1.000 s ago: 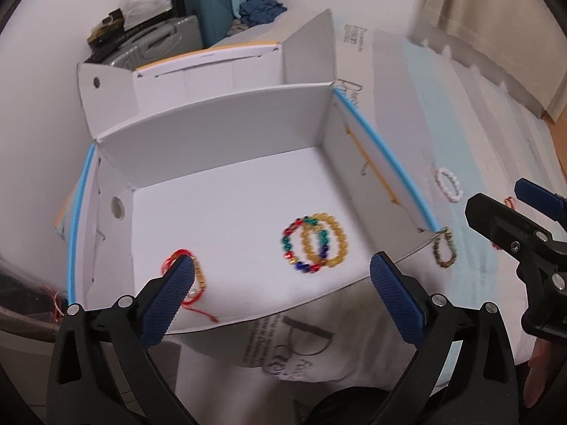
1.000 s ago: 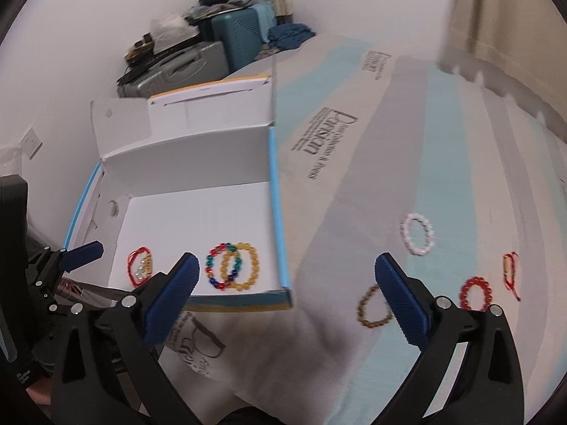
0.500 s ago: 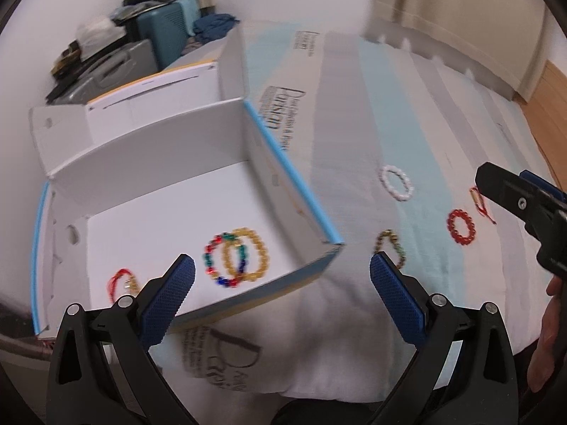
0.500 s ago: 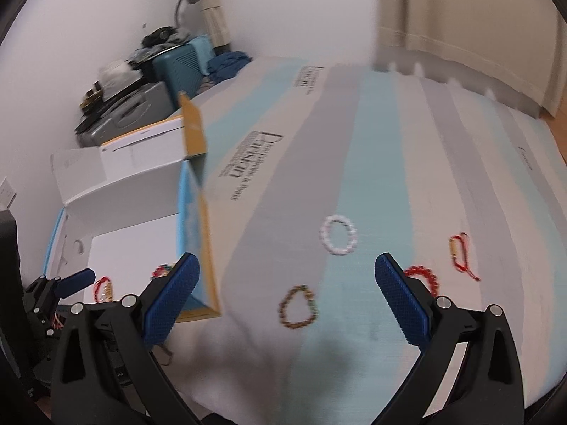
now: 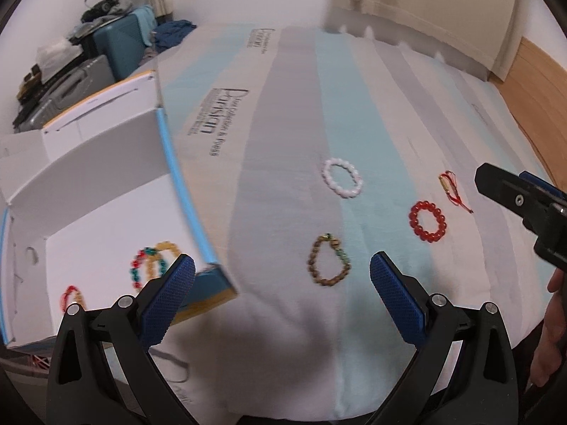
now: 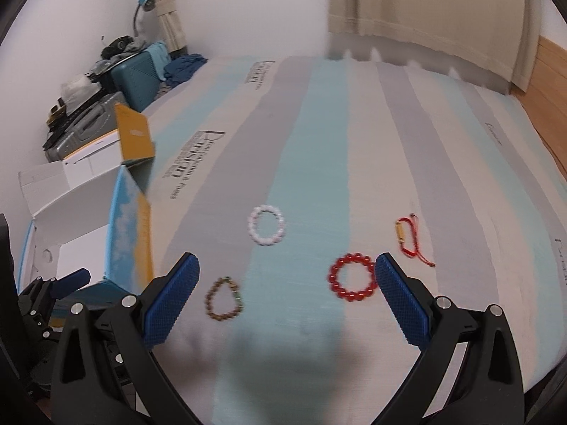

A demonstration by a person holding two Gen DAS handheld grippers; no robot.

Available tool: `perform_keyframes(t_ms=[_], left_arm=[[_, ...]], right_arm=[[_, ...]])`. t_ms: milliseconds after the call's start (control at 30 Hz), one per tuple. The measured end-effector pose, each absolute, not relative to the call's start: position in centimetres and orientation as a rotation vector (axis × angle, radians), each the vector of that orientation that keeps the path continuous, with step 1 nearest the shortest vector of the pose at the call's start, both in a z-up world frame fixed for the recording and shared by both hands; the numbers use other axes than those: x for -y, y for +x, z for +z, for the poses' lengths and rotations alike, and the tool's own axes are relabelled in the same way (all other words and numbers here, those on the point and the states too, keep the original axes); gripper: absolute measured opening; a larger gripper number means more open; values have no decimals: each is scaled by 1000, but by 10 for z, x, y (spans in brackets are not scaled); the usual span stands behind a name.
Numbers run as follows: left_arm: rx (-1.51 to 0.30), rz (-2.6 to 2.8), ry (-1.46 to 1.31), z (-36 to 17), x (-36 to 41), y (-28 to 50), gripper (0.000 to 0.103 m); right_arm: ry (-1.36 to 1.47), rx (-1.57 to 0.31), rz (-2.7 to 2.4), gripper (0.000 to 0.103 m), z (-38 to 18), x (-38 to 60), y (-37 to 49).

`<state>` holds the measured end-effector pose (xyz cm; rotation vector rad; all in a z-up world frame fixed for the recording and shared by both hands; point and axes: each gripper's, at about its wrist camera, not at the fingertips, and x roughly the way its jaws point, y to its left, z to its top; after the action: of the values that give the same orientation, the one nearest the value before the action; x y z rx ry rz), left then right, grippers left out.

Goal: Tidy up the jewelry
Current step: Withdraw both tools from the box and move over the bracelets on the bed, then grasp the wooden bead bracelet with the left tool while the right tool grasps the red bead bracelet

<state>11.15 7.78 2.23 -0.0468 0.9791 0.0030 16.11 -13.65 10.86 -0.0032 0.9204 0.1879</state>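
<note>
As the frames show it, the task is judged roughly half done. Inside the white box (image 5: 106, 226) lie three pieces: a multicoloured bead bracelet (image 5: 141, 265) overlapping a yellow bead bracelet (image 5: 161, 260), and a small red cord bracelet (image 5: 72, 295) nearer the left wall. Four pieces are left on the striped bed (image 6: 336, 141): brown bead bracelet (image 6: 224, 299), white bead bracelet (image 6: 266, 225), red bead bracelet (image 6: 352, 277), red cord charm (image 6: 411, 239).

Left tool (image 5: 281, 283): jaws spread wide, nothing held. The brown bead bracelet (image 5: 327, 260) sits just ahead of it, between the two pads in line of sight, not touched.

Right tool (image 6: 287, 294): also wide and empty. Red bead bracelet lies just beside its right pad; brown one near its left pad; white one farther ahead, centred.

Judgement: each tool has a piece within easy reach; brown for left, red for right seems the natural split. Both views are somewhat blurred, so bead detail is uncertain.
</note>
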Motion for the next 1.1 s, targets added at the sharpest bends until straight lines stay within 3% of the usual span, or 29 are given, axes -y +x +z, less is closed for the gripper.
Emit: perform_keyframes(t_ms=[367,667,1033,1100], left_arm=[[-1014,-61,-19,-20,-34,138,97],[-1023,-22,15,-59,-27,161,96],[-1089,1,-63,-104,-42,183,83],[-1085,3,-64,-107,-42,184,80]], right_arm=[[13,-976,131,95,69,181,179],[13,-1055,107,89,22,200,205],[31,-1144,83,84,-29,214,227],[31,-1156,81,79,-36,215,230]])
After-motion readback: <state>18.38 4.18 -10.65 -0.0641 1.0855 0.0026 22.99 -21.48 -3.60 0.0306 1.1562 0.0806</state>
